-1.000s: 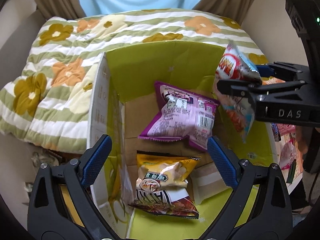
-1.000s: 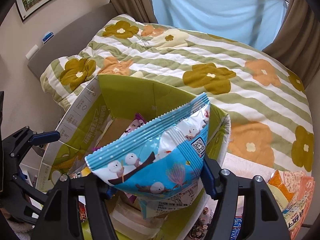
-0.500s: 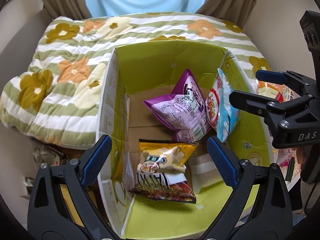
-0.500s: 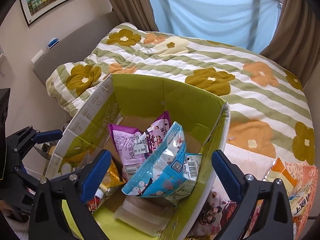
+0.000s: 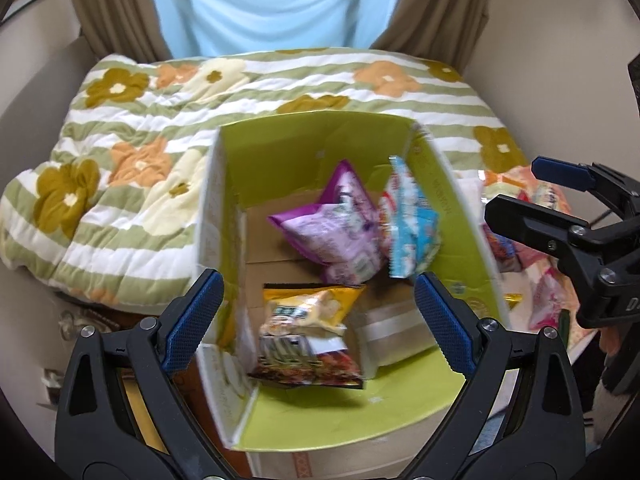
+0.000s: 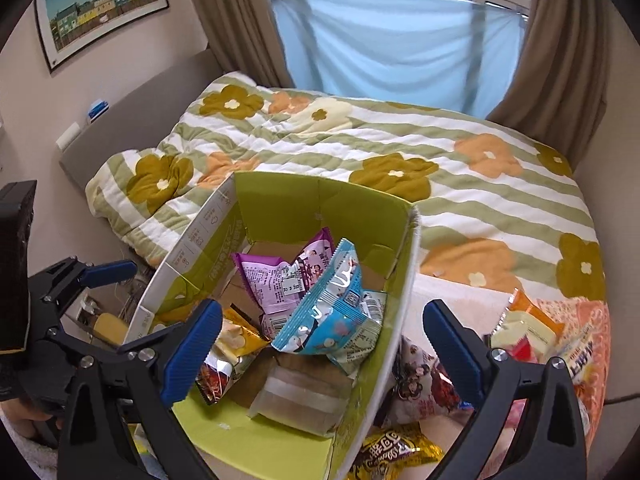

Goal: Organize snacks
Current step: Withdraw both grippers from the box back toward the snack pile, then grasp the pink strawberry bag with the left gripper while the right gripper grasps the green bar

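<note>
An open cardboard box [image 5: 304, 148] [image 6: 320, 204] with a green lining holds three snack bags. A purple bag [image 5: 332, 232] [image 6: 280, 280] leans at the back, a light blue bag [image 5: 412, 224] [image 6: 332, 316] rests against it by the right wall, and a yellow bag [image 5: 308, 324] [image 6: 228, 352] lies at the front. My left gripper [image 5: 320, 320] hangs open above the box with nothing between its fingers. My right gripper [image 6: 320, 348] [image 5: 524, 192] is open and empty too, above the box's right wall.
Several more snack bags [image 6: 532, 332] [image 5: 540, 272] lie in a pile right of the box, with a gold one [image 6: 396, 452] at its corner. A flowered striped quilt [image 5: 160, 128] [image 6: 440, 152] covers the bed behind. Curtains [image 6: 400, 44] hang at the back.
The right gripper let go of the light blue bag, which dropped into the box beside the purple one. Both grippers have pulled back and up from the box.
</note>
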A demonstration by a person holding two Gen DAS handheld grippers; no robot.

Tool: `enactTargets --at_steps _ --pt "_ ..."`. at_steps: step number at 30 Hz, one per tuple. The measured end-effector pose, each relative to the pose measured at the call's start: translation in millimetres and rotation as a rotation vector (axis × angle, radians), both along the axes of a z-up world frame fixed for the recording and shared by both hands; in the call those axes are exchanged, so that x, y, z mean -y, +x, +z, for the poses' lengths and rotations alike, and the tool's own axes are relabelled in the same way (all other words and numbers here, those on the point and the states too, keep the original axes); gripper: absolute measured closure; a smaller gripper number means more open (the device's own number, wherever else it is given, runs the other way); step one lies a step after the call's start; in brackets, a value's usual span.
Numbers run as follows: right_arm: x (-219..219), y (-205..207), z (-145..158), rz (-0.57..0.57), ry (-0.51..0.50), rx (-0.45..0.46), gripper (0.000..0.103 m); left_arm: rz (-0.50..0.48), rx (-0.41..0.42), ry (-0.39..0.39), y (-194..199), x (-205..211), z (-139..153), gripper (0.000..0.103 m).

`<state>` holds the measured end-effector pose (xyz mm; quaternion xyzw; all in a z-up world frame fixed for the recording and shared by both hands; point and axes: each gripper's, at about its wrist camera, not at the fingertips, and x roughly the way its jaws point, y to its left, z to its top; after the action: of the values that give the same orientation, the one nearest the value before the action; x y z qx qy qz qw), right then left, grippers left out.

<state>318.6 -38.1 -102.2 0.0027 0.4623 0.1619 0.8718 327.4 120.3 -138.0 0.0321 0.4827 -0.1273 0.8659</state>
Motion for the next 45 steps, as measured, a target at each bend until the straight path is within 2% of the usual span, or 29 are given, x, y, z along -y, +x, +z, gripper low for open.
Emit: enactTargets --at_steps 6,13,18,22,27,30,40,45 --pt "34 -30 20 -0.09 0.01 0.034 0.003 -0.07 0.023 0.003 -20 36 9 0.007" --pt "114 -86 44 -0.223 -0.032 0.098 0.003 -0.116 0.046 -0.002 -56 101 17 0.007" --pt "175 -125 39 -0.303 -0.084 0.066 0.003 -0.122 0.033 -0.028 -81 156 16 0.007" --pt "220 -152 16 -0.367 -0.11 -0.012 0.003 -0.154 0.005 -0.047 -98 206 7 0.007" --pt "255 -176 -20 -0.418 -0.13 -0.11 0.003 -0.209 -0.052 -0.058 -105 256 -12 0.007" --pt "267 -188 -43 -0.462 -0.132 -0.158 0.003 -0.227 -0.09 -0.03 -103 281 -30 0.007" --pt "270 -204 -134 -0.602 -0.155 -0.322 0.004 -0.4 -0.292 -0.016 -85 353 -121 0.008" --pt "269 -202 -167 -0.63 -0.173 -0.372 0.015 -0.423 -0.36 -0.008 -83 373 -165 0.008"
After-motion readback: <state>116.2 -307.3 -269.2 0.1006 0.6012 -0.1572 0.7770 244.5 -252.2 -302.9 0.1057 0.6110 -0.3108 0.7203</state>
